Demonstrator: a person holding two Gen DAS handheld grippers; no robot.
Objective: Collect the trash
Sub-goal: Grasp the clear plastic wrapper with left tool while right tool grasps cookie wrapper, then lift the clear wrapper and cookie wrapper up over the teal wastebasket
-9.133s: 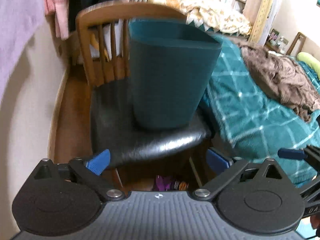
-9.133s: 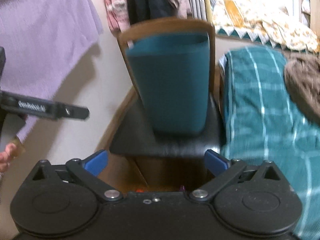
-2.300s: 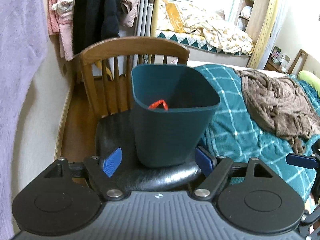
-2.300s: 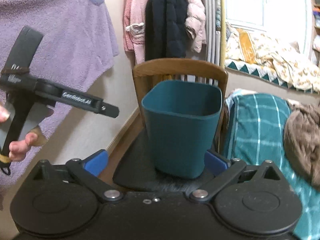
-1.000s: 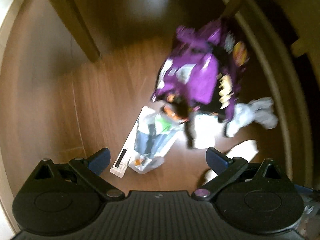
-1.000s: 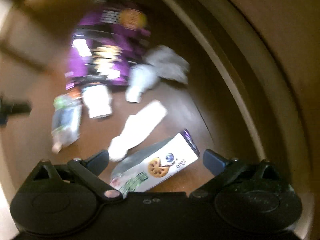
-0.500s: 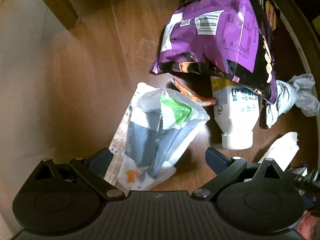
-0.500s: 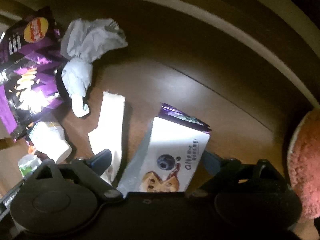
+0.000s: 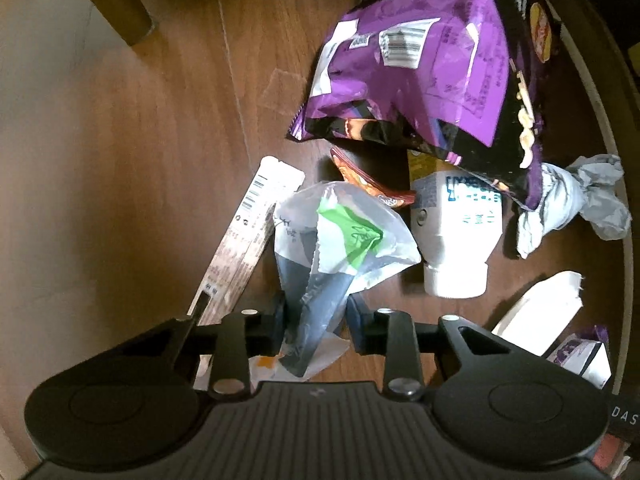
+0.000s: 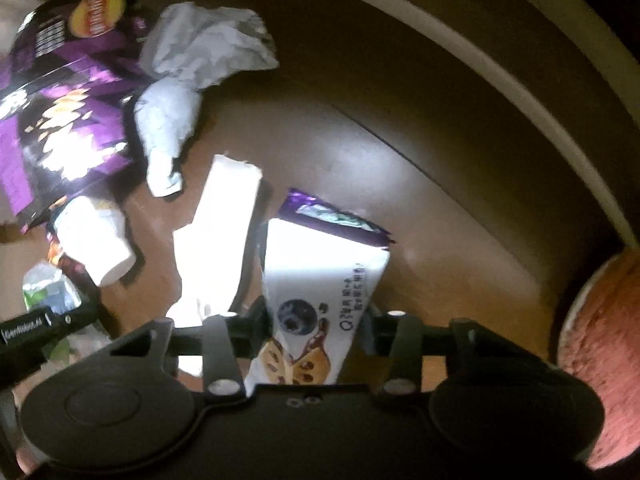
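Trash lies on the wooden floor under the chair. My left gripper [image 9: 316,320] is shut on a crumpled clear plastic bag with a green patch [image 9: 340,236]. My right gripper [image 10: 310,334] is shut on a white and purple cookie wrapper [image 10: 320,276], also seen at the left wrist view's edge [image 9: 580,356]. Around them lie a purple snack bag [image 9: 432,60], a white bottle [image 9: 456,236], a crumpled grey paper [image 9: 580,204], a flat white wrapper [image 10: 220,232] and a long brown wrapper strip [image 9: 244,248].
A chair leg [image 9: 116,4] stands at the far left. A curved bed-frame edge [image 10: 520,92] runs along the right. A pink rug or cushion [image 10: 600,360] lies at the right wrist view's right edge. The left gripper's arm [image 10: 36,332] shows at left.
Both grippers dropped from the bin on the chair to the floor trash. In the last half second the left jaws closed on the plastic bag and the right jaws on the cookie wrapper.
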